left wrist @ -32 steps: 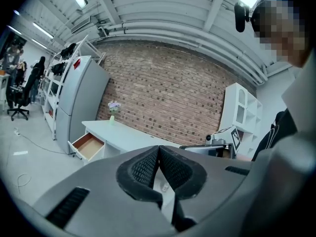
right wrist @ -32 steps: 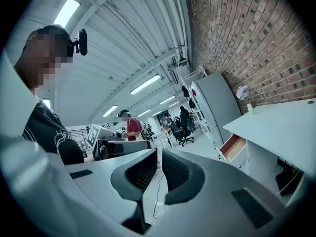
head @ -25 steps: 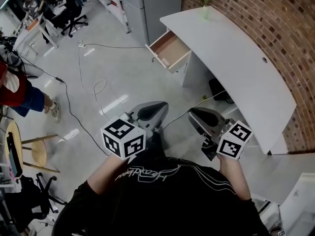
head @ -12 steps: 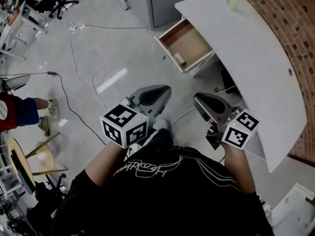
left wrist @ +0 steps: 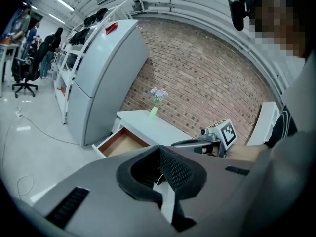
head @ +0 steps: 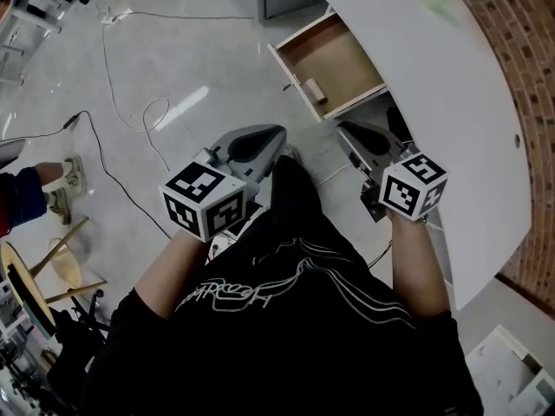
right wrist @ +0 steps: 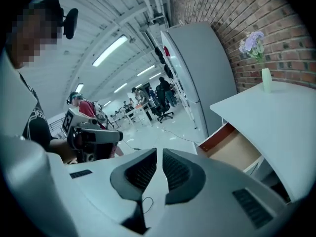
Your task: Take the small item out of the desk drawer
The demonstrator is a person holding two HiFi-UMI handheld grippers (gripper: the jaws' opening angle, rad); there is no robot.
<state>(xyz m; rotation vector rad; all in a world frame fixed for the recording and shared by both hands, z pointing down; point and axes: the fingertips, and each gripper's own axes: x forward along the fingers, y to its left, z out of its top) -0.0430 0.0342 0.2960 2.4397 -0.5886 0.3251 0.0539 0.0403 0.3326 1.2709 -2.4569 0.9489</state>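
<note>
Desk (head: 434,85) edge cut off; item (head: 314,89) in drawer (head: 347,55) small, unclear; left gripper (left wrist: 159,157) and right gripper (right wrist: 159,157) jaws together, empty.

Wood-lined drawer (head: 338,55); smooth matt white desk (head: 434,85); glossy floor (head: 199,59); rough brick wall (head: 529,42).

Both forearms reach forward, side by side; the left gripper (head: 270,135) and right gripper (head: 349,130) have their jaws together.
</note>
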